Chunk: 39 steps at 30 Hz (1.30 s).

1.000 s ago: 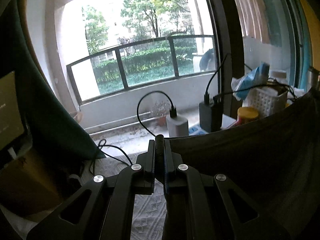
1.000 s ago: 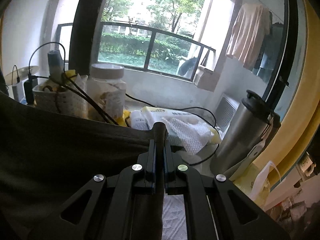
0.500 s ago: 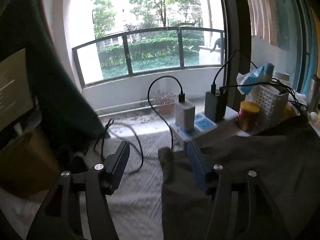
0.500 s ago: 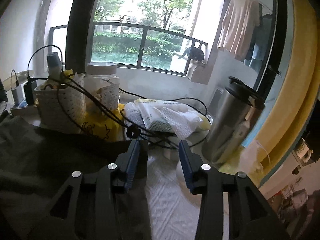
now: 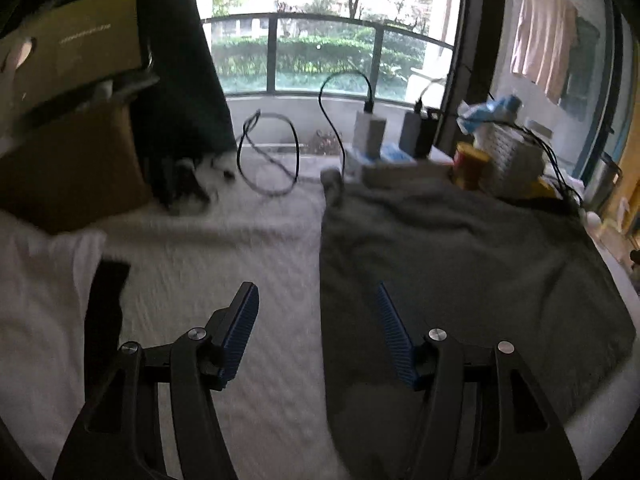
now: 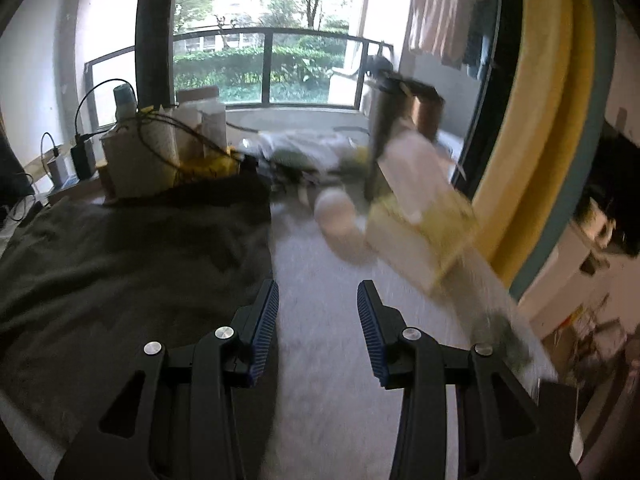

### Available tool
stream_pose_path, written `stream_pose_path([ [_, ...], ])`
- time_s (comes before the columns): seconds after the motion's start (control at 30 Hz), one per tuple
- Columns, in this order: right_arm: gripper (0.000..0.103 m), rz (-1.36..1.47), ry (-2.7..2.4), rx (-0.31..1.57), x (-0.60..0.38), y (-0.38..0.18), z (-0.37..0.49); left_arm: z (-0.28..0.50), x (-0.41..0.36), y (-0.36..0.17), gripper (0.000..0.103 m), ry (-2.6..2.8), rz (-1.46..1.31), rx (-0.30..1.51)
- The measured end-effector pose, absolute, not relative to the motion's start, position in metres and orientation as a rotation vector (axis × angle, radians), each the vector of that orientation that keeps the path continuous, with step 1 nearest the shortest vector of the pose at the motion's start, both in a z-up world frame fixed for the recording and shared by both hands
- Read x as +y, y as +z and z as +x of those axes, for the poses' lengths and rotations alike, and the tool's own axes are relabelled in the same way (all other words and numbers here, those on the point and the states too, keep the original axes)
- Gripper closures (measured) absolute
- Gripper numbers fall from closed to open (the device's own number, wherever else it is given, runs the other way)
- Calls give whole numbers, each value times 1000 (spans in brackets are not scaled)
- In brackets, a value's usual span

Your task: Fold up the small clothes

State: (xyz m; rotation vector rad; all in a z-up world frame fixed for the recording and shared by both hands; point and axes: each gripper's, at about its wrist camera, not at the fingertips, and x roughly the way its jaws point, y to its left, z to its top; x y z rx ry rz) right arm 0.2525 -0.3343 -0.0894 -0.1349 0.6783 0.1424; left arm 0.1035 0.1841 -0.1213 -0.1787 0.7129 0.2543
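A dark grey garment (image 5: 460,264) lies spread flat on the white textured cloth (image 5: 224,256) that covers the table. My left gripper (image 5: 316,300) is open above the garment's left edge, its right finger over the fabric and its left finger over bare cloth, with nothing pinched. In the right wrist view the same garment (image 6: 132,264) fills the left half. There my right gripper (image 6: 318,296) is open just past the garment's right edge, its left finger at that edge, and holds nothing.
Along the window stand chargers and a power strip (image 5: 384,148), a white basket (image 5: 508,156), a yellow-lidded jar (image 5: 472,164) and looped black cables (image 5: 268,152). A steel flask (image 6: 386,136), a white round object (image 6: 340,220) and packets crowd the right. A brown box (image 5: 68,160) sits at left.
Both grippers were shut on the garment's upper edge, holding it up. They let go, opened and drew back and down; the garment now lies flat on the table.
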Motion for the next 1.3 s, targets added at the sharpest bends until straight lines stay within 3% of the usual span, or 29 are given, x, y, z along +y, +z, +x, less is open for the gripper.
stream_pose_path([
  [0.4,62,95,238,806,-376,-124,192,44,159,-153,34,223,-233,846],
  [0.8,63,16,371,902,-330,-144,168,41,150,-160,34,218,-196,868],
  [0.87,81,25,385,902,-327,-145,168,42,148,-160,35,198,-185,872],
  [0.9,86,34,395,900,-325,-147,168,44,145,-160,43,187,-178,874],
  [0.93,88,28,396,895,-324,-147,168,44,143,-159,60,171,-165,874],
  [0.97,89,13,401,890,-321,-147,167,46,139,-159,70,144,-151,879],
  [1.0,90,5,400,888,-319,-146,167,47,134,-159,88,117,-130,883],
  [1.03,91,6,401,889,-320,-146,169,48,131,-159,95,98,-124,888],
  [1.3,93,-42,378,858,-326,-134,164,27,134,-134,97,119,-122,832],
])
